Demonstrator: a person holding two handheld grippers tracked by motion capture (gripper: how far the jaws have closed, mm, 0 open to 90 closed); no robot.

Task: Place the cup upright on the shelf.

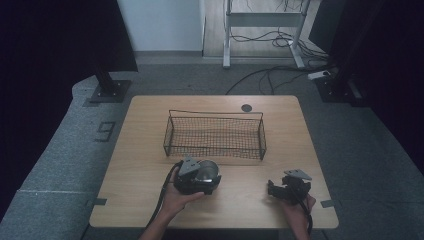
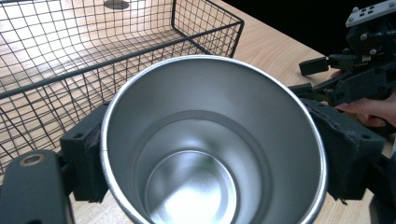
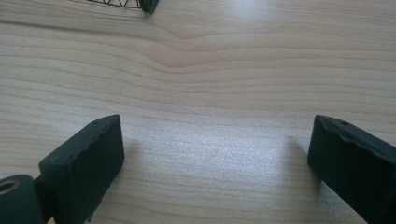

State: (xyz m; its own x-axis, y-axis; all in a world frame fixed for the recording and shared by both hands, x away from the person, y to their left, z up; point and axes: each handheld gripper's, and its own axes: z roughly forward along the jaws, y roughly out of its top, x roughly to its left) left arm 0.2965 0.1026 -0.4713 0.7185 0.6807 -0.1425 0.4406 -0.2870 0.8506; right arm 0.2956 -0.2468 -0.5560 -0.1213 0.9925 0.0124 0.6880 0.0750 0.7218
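A shiny steel cup [image 2: 210,149] with an empty inside sits between the two black jaws of my left gripper [image 2: 212,161], which press on its sides. From above, that left gripper [image 1: 202,177] holds the cup [image 1: 207,172] just in front of the black wire basket [image 1: 215,134], near its front wall. The basket [image 2: 93,56] is empty. My right gripper [image 1: 274,189] is held low over the table's front right, and its jaws stand wide apart over bare wood [image 3: 215,154] with nothing between them.
The wooden table [image 1: 150,150] has a round dark cable hole [image 1: 246,107] behind the basket. A corner of the basket [image 3: 144,4] lies far ahead of the right jaws. Past the table are stand bases and floor cables [image 1: 270,75].
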